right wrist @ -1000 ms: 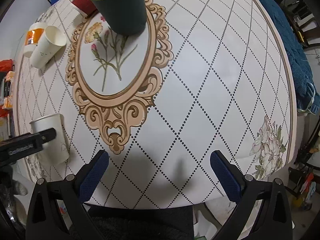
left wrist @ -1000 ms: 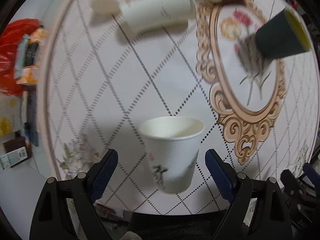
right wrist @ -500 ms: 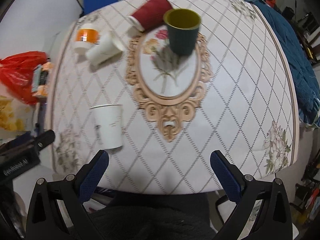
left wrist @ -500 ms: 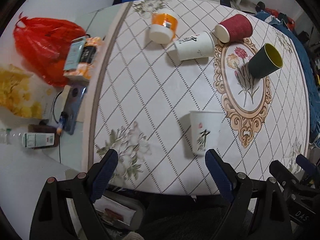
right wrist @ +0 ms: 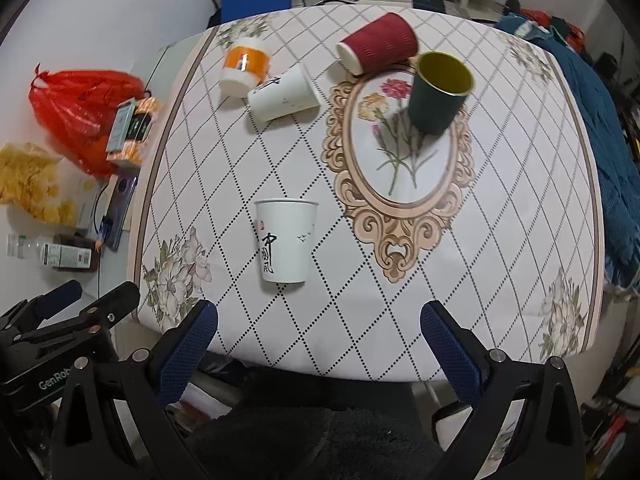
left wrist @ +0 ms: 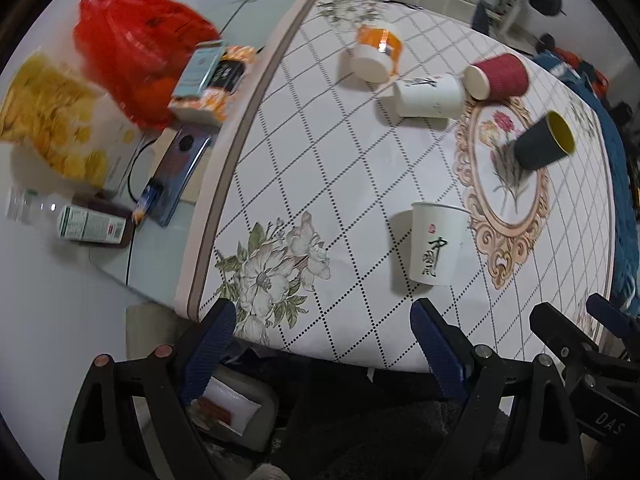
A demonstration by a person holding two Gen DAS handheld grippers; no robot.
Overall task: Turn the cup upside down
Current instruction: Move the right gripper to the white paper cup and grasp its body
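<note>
A white paper cup with black calligraphy (left wrist: pixel 434 246) (right wrist: pixel 285 240) stands upright, mouth up, near the table's front edge. My left gripper (left wrist: pixel 320 344) is open and empty, held back off the front edge, with the cup ahead and to its right. My right gripper (right wrist: pixel 318 344) is open and empty, also back off the front edge, with the cup just ahead between its finger lines. A dark green cup with yellow inside (left wrist: pixel 544 146) (right wrist: pixel 438 92) stands upright on the oval flower print.
A second white cup (right wrist: pixel 282 94), a red ribbed cup (right wrist: pixel 378 42) and an orange-banded cup (right wrist: pixel 244 66) lie on their sides at the back. Off the table's left edge sit a red bag (left wrist: pixel 132 60), boxes, a phone (left wrist: pixel 176 172) and bottles. A blue cloth (right wrist: pixel 600 128) lies right.
Both grippers have pulled back and up from the table, so much more of it shows. The left gripper has backed well away from the upright white cup, which has stayed upright in place.
</note>
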